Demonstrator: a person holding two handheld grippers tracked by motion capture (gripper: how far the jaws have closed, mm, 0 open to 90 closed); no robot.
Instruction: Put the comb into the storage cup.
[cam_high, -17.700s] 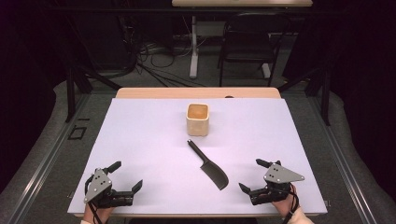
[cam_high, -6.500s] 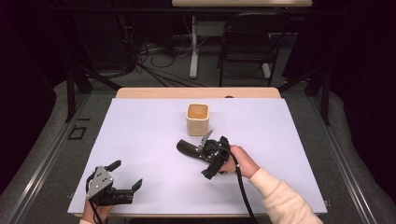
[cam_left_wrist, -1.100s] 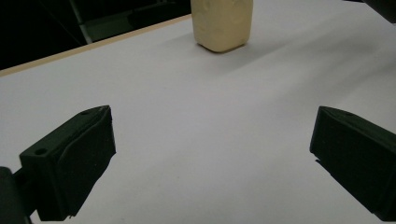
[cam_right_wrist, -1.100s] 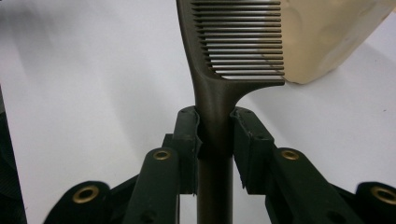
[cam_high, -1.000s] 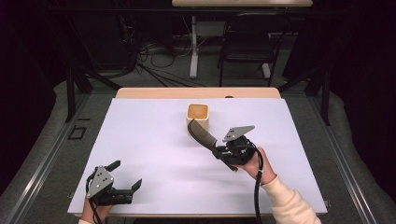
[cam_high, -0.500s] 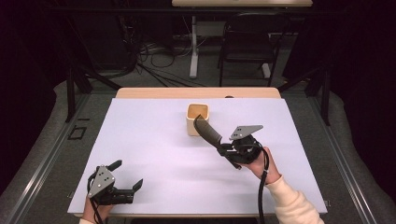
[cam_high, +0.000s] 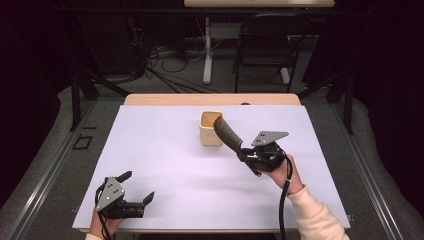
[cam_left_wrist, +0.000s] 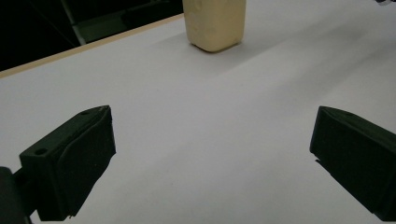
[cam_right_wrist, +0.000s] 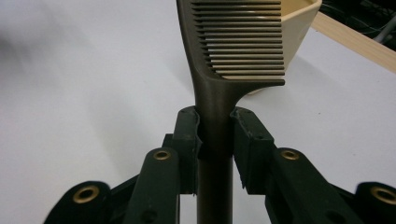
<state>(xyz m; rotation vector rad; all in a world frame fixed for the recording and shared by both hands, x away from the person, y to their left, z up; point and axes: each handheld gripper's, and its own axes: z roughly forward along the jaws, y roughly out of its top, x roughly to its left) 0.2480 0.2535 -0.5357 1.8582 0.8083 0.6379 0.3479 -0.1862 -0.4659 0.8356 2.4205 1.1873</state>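
A person works at a table covered with a white sheet (cam_high: 165, 165), holding a two-jaw gripper in each hand. The right gripper (cam_right_wrist: 215, 128) is closed firmly on the handle of a dark brown plastic comb with wide teeth (cam_right_wrist: 243, 42), its pads pressing the narrow neck just below the teeth. Seen from the high view, the comb (cam_high: 227, 134) is lifted off the table and slants up and away from the right gripper (cam_high: 248, 155), its toothed end at the rim of a small cream-coloured square cup (cam_high: 209, 134) near the table's far middle. The step in hand looks to be setting the comb into the cup. To do it well, the toothed end should be centred over the opening, the comb tilted steeper, then lowered slowly without nudging the light cup, and released only once it rests inside. The left gripper (cam_high: 137, 199) rests at the near left edge, jaws wide apart and empty, with the cup (cam_left_wrist: 215, 23) well ahead of it.
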